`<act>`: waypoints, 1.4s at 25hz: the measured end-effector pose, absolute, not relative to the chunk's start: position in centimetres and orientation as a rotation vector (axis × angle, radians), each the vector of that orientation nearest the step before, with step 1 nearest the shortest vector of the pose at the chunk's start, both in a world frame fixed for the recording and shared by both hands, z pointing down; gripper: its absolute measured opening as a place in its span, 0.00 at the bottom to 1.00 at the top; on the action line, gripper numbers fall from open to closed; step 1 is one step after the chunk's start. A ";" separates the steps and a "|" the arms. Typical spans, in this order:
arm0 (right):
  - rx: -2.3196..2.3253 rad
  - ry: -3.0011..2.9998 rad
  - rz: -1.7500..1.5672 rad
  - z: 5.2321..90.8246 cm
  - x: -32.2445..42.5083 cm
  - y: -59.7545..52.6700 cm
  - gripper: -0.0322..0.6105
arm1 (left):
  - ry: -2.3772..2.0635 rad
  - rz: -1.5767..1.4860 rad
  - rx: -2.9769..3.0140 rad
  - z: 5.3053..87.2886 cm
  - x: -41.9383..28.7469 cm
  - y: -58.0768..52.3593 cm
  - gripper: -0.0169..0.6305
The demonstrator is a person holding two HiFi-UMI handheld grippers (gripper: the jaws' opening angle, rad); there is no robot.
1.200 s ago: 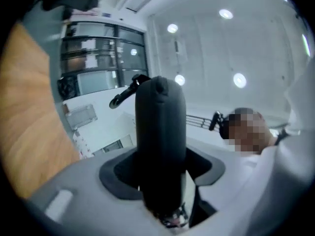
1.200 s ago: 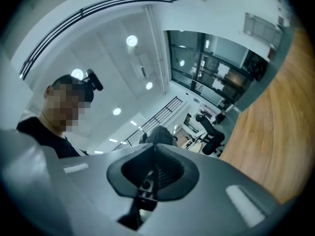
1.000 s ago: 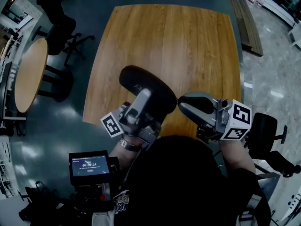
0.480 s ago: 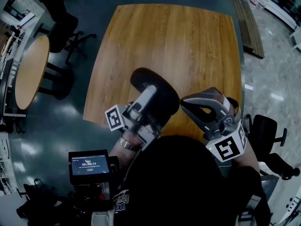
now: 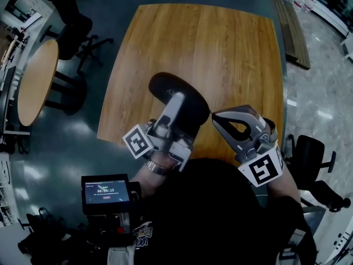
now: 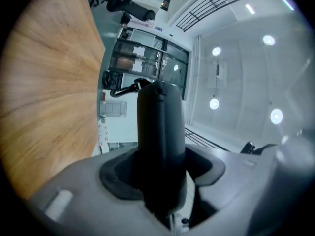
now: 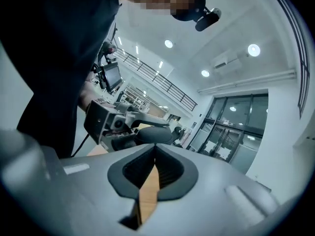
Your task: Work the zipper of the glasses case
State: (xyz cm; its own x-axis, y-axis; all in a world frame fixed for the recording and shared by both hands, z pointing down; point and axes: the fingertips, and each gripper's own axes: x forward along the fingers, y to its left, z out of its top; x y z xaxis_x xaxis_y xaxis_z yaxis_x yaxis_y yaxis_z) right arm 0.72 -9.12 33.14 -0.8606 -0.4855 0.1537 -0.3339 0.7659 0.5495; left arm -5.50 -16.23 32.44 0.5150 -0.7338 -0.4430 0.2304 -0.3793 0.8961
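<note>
Currently, the left gripper [image 6: 160, 149] clamps the glasses case [image 6: 160, 124] between wide jaws; right gripper [image 5: 216, 117], jaws together, sits beside it.

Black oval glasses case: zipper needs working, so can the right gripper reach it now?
Probably yes: the left gripper holds the black oval glasses case up, and the shut right gripper points at its end, nothing between.
</note>
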 end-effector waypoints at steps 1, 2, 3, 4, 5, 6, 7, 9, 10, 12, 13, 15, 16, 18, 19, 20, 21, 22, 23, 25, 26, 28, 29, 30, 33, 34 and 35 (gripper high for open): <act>0.628 -2.671 -0.746 33.7 0.4 -8.7 0.06 | -0.460 -1.108 1.650 32.6 -5.8 -16.5 0.41; 0.616 -2.672 -0.736 34.2 -0.1 -8.2 0.06 | -0.477 -1.115 1.647 32.7 -6.0 -16.8 0.41; 0.601 -2.684 -0.711 34.7 -0.6 -7.7 0.06 | -0.488 -1.118 1.651 32.7 -5.9 -16.9 0.41; 0.585 -2.706 -0.674 35.1 -1.1 -7.3 0.06 | -0.496 -1.120 1.658 32.7 -5.8 -16.9 0.42; 0.575 -2.727 -0.637 35.4 -1.5 -7.1 0.06 | -0.507 -1.125 1.662 32.7 -5.6 -17.0 0.42; 0.572 -2.738 -0.611 35.6 -1.8 -7.1 0.06 | -0.526 -1.131 1.663 32.8 -5.4 -17.0 0.42; 0.575 -2.735 -0.599 35.9 -2.1 -7.2 0.06 | -0.551 -1.134 1.665 33.0 -5.4 -17.1 0.42; 0.582 -2.705 -0.604 36.6 -2.8 -7.2 0.06 | -0.607 -1.130 1.680 33.4 -5.2 -17.1 0.42; 0.581 -2.687 -0.611 36.8 -3.0 -7.2 0.06 | -0.630 -1.123 1.689 33.6 -5.3 -17.0 0.42; 0.565 -2.664 -0.614 37.3 -3.2 -7.2 0.06 | -0.648 -1.111 1.679 34.3 -5.4 -17.0 0.42; 0.553 -2.659 -0.613 37.4 -3.1 -7.2 0.06 | -0.648 -1.110 1.664 34.6 -5.4 -17.1 0.42; 0.544 -2.653 -0.615 37.5 -2.9 -7.2 0.06 | -0.648 -1.109 1.647 34.9 -5.4 -17.1 0.42; 0.548 -2.648 -0.618 37.6 -2.9 -7.3 0.06 | -0.648 -1.107 1.646 35.0 -5.4 -17.1 0.42; 0.564 -2.638 -0.622 37.8 -3.0 -7.4 0.06 | -0.652 -1.099 1.654 35.1 -5.5 -17.2 0.42; 0.573 -2.634 -0.617 37.9 -2.9 -7.4 0.06 | -0.657 -1.089 1.666 35.2 -5.5 -17.1 0.42; 0.582 -2.631 -0.608 38.1 -2.7 -7.5 0.06 | -0.662 -1.074 1.683 35.3 -5.5 -17.0 0.42; 0.590 -2.632 -0.595 38.3 -2.4 -7.5 0.06 | -0.665 -1.059 1.697 35.5 -5.4 -17.0 0.42; 0.600 -2.635 -0.582 38.4 -2.0 -7.6 0.06 | -0.664 -1.047 1.709 35.6 -5.4 -16.9 0.42; 0.616 -2.637 -0.568 38.5 -1.6 -7.8 0.06 | -0.661 -1.035 1.720 35.7 -5.4 -16.8 0.42; 0.671 -2.638 -0.529 38.5 -0.3 -8.6 0.06 | -0.647 -1.011 1.749 36.0 -5.3 -16.5 0.42; 0.703 -2.645 -0.508 38.4 0.3 -9.1 0.06 | -0.636 -0.996 1.766 36.1 -5.2 -16.3 0.42; 0.747 -2.670 -0.463 38.1 1.5 -10.1 0.06 | -0.610 -0.961 1.791 36.4 -4.8 -16.0 0.42; 0.757 -2.676 -0.441 38.1 1.9 -10.4 0.06 | -0.600 -0.945 1.799 36.6 -4.6 -15.9 0.42; 0.761 -2.674 -0.428 38.2 2.2 -10.5 0.06 | -0.591 -0.932 1.804 36.7 -4.4 -15.9 0.42; 0.748 -2.684 -0.424 38.3 2.4 -10.5 0.06 | -0.581 -0.917 1.794 37.0 -4.3 -15.9 0.42; 0.740 -2.702 -0.418 38.2 2.3 -10.5 0.06 | -0.582 -0.918 1.781 37.1 -4.3 -16.0 0.42; 0.725 -2.726 -0.402 38.3 2.1 -10.3 0.06 | -0.583 -0.922 1.763 37.2 -4.3 -16.1 0.42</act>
State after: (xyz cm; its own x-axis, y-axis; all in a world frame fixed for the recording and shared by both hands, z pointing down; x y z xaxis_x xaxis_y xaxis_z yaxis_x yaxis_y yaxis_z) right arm 2.13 -10.34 38.30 -0.8308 -0.5172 0.2056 -0.4358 0.8343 0.3376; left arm -4.34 -16.07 37.24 0.5899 -0.7440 -0.3139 0.0353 -0.3646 0.9305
